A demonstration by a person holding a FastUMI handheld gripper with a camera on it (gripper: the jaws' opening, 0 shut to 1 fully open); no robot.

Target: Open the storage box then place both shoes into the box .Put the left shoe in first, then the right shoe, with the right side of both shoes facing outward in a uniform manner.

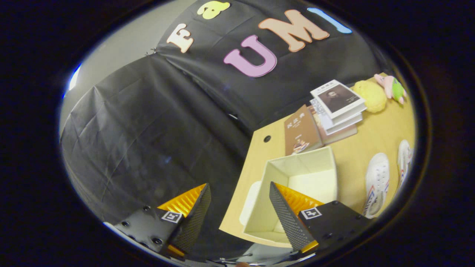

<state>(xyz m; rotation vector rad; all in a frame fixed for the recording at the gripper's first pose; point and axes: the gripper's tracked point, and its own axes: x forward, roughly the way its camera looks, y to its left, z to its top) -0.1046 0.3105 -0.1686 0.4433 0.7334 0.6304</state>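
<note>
The cream storage box [297, 174] stands open on the wooden table [371, 129], its inside bare, just ahead of my right finger. A pale rounded piece, possibly its lid [249, 202], lies against the box's left side near the table edge. Two white shoes with coloured stripes lie side by side to the right of the box: one [376, 183] nearer it, the other [404, 159] beyond. My gripper [239, 207] is open and tilted, with nothing between its fingers; the left finger [196, 215] hangs off the table over the black cloth.
A brown book [301, 130] and a stack of books [338, 107] lie behind the box. A yellow plush toy [369, 95] and a pink-green one [391, 87] sit at the far back. The table's left edge runs just left of the box.
</note>
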